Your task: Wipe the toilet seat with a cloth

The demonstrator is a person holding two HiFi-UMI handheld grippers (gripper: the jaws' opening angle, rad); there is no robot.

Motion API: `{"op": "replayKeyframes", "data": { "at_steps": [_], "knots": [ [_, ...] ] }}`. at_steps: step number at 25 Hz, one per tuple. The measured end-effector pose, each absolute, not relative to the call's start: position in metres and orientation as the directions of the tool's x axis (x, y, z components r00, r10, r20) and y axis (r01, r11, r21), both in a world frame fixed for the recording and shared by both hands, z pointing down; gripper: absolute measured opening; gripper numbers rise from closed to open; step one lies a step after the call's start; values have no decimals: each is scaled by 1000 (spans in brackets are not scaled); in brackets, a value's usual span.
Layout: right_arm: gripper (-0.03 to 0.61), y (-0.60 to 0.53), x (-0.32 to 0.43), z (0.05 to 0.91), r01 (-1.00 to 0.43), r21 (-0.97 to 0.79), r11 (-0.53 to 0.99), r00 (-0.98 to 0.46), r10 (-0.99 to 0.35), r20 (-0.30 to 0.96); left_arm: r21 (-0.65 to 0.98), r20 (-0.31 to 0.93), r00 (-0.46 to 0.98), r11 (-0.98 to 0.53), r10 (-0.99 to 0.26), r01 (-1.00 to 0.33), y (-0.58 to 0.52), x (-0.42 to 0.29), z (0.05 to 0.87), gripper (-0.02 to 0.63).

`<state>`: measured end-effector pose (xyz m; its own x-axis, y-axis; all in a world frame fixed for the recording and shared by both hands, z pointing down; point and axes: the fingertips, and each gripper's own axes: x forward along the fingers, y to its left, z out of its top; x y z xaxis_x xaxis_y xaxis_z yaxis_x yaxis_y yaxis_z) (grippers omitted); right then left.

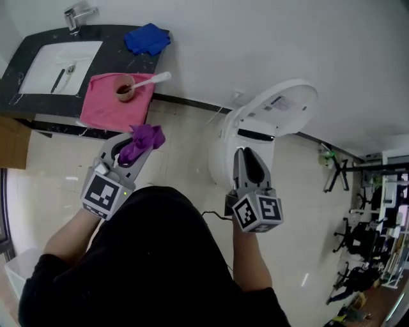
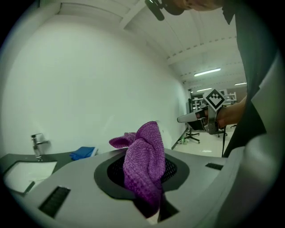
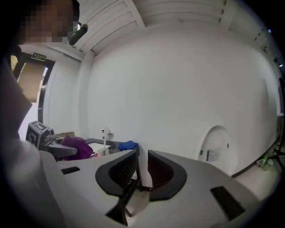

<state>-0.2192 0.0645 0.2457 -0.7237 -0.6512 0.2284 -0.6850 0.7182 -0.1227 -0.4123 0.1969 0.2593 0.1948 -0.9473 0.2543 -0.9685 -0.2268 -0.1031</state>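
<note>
My left gripper [image 1: 132, 147] is shut on a crumpled purple cloth [image 1: 146, 136], which bulges up from between its jaws [image 2: 144, 164]. It hovers above the tiled floor between the counter and the toilet. The white toilet [image 1: 222, 161] stands by the wall with its lid [image 1: 282, 104] raised; the same lid [image 3: 216, 147] appears in the right gripper view. My right gripper [image 1: 248, 155] is over the toilet's front, pointing at the lid. Its jaws [image 3: 142, 165] stand a narrow gap apart with nothing between them.
A black counter [image 1: 18, 96] at the left holds a white sink [image 1: 61, 66], a tap [image 1: 77, 15], a blue cloth [image 1: 147, 38] and a pink cloth [image 1: 102, 112] carrying a brown cup [image 1: 124, 87]. Office chairs and stands [image 1: 358, 239] crowd the far right.
</note>
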Motion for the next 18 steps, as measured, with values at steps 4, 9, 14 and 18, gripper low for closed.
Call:
{"op": "replayKeyframes", "data": {
  "at_steps": [4, 9, 14, 18],
  "knots": [
    [89, 60, -127, 253, -805, -141, 577, -593, -768, 241, -112, 245, 366, -402, -898, -909, 148, -338, 254, 100],
    [84, 65, -6, 254, -904, -128, 408, -427, -869, 250, -127, 233, 544, -580, -806, -805, 102, -227, 245, 100],
    [72, 77, 90, 254, -943, -133, 304, -328, -914, 238, -143, 213, 634, -666, -743, -732, 86, -127, 236, 100],
    [40, 83, 148, 245, -950, -127, 286, -307, -928, 210, -144, 217, 650, -682, -729, -717, 84, -64, 230, 100]
  ]
}}
